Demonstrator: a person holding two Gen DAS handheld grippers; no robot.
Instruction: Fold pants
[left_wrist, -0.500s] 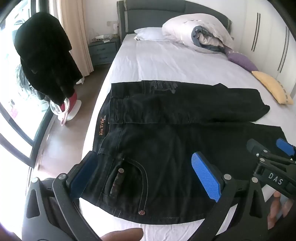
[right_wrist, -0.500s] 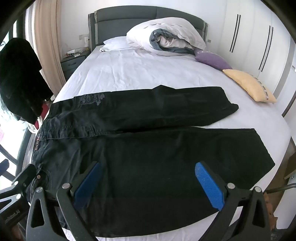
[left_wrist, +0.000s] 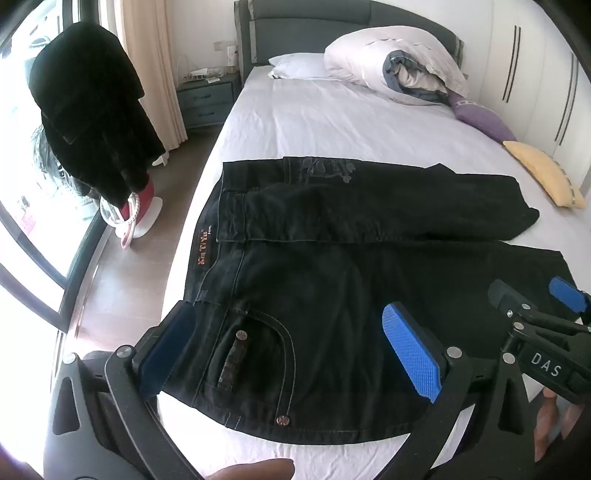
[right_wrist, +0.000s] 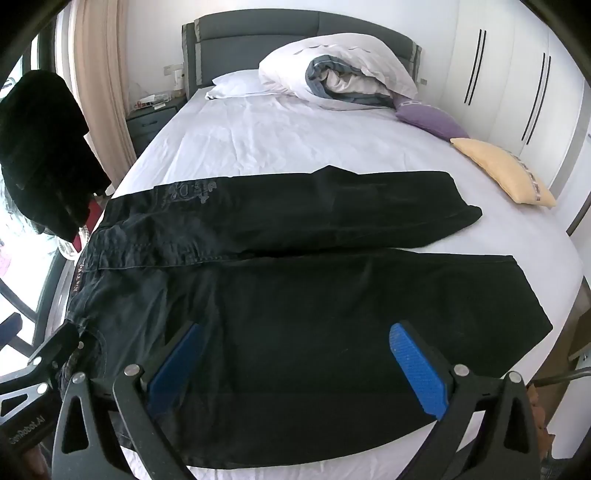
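The white-sheeted bed (right_wrist: 295, 147) fills the room ahead of both tools, with black pants (right_wrist: 332, 295) spread flat across it just beyond the jaws. The left gripper (left_wrist: 295, 354) hangs over the waistband pocket and the right gripper (right_wrist: 299, 365) over the near leg, both spread wide and holding nothing.

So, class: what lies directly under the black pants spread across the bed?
The black pants lie flat on the white sheet of the bed. The sheet shows all around them; whatever lies beneath the fabric itself is covered and cannot be seen.
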